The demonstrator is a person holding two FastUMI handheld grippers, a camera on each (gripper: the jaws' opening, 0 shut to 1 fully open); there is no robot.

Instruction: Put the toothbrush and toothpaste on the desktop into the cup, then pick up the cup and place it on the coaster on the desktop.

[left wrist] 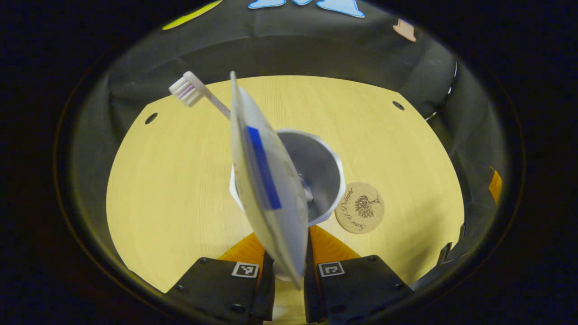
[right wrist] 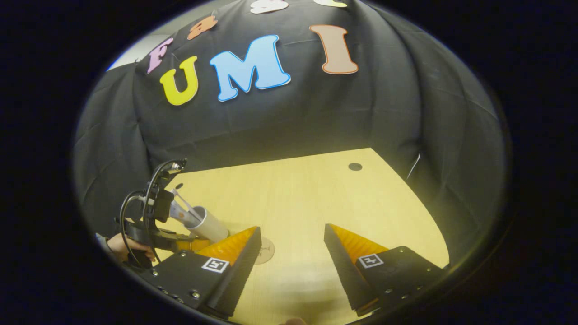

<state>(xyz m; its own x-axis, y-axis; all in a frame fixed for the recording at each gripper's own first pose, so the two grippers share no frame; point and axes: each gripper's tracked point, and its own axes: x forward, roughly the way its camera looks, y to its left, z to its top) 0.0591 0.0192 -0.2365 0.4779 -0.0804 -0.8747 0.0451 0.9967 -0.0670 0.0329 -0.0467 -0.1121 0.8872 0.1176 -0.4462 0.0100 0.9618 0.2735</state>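
With your left claw [left wrist: 289, 264] clamped on the cup [left wrist: 316, 176] holding toothpaste [left wrist: 266, 189] and toothbrush [left wrist: 189, 88], you are carrying it level toward the coaster [left wrist: 360, 207] just right of it, right claw [right wrist: 292, 253] spread apart.

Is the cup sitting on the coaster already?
No, the cup is beside the coaster, whose whole top shows bare on the table.
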